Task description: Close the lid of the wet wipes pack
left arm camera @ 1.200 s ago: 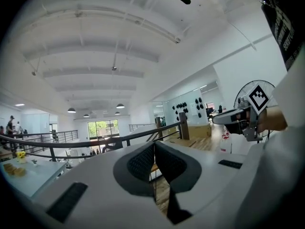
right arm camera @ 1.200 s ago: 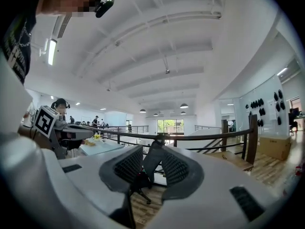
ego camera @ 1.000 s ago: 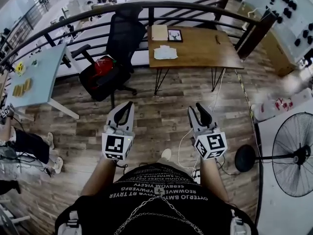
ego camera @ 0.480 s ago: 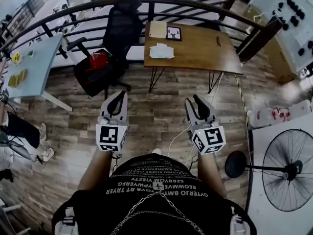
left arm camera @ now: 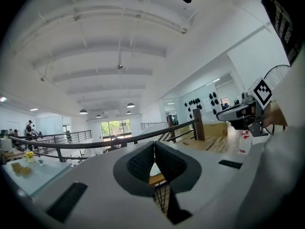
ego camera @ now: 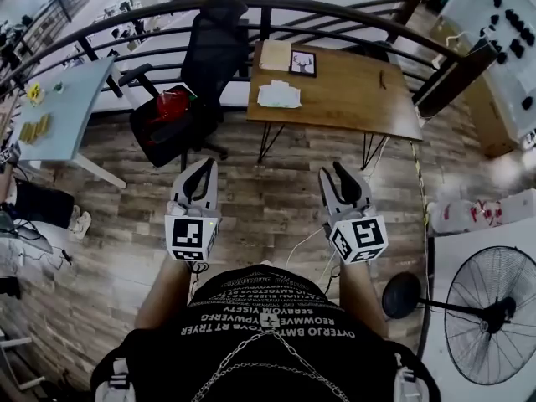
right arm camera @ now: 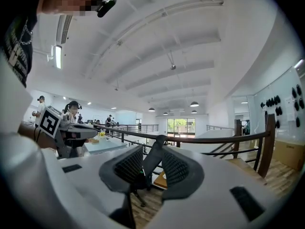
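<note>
- Carried on across the grey-brown wood-plank floor (ego camera: pixel 268 199) over the past second, the left hand-held gripper (ego camera: pixel 209 163) and the right hand-held gripper (ego camera: pixel 331 170) keep their places in the head view, while the round black standing fan (ego camera: pixel 490 316) has slid lower in it.
- Both ride side by side in front of the person's body, pointing roughly level and ahead. This looks like a carrying posture, since nothing is within reach.
- The left jaws stand with tips together on nothing. The right jaws stand a little apart, with only the distant room showing through the gap.
- The flat white wet wipes pack (ego camera: pixel 279 95) lies on the brown wooden tabletop (ego camera: pixel 352 90), near its front left corner and well apart from both grippers. Whether its lid is up cannot be made out at this range.
- That spot near the front edge should suit a reach from this side. The black swivel office chair (ego camera: pixel 209 65) stands just left of the tabletop, out of the direct line.
- A curved black metal railing (ego camera: pixel 352 13) closes off the far side, which is probably why the approach comes from the front.
- The lid work is judged not yet begun, as the walk to the pack comes first.
</note>
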Motion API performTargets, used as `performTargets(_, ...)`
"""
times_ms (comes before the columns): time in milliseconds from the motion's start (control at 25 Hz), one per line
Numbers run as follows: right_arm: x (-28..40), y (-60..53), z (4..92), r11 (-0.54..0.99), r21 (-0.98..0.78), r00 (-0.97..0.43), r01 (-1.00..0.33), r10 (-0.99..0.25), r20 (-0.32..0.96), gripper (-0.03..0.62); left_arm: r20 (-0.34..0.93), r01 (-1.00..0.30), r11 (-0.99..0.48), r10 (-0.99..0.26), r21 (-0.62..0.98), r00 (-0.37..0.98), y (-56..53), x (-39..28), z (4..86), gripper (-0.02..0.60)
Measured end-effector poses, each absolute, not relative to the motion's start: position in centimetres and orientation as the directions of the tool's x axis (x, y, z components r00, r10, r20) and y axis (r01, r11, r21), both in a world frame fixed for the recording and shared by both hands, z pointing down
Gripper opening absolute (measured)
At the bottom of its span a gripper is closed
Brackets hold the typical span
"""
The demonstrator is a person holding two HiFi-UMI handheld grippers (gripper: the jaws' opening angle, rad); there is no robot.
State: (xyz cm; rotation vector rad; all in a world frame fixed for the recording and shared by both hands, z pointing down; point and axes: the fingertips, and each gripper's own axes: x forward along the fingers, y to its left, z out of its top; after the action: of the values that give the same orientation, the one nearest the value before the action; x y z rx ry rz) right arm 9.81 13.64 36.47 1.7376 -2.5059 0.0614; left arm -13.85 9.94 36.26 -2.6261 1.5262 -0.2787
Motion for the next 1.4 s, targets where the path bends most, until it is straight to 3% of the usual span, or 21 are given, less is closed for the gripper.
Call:
performTargets(640,6.9,11.9,37.8,0.410,0.001,-0.408,-0.912,-0.906,0.112,0.114,0.162,-0.856,-0.483,-0.874,-0.182,0.459,9.6,-15.2,37.6,0.028)
performTargets(920,4.7,8.9,39.1,0.421,0.005,-0.416,-0.907,-0.898,0.145,0.112,0.093,-0.847,-0.506,-0.863,-0.164,0.497,5.4,-14.4,36.7,0.028)
performTargets(1400,4.5,1.3,36.4,0.407,-0.013,-0.406,-0.914,-0.908,0.104,0.112,0.108,-0.798,-0.574,-0.819,-0.184,0.564,-3.5,-12.8,35.5,0.028)
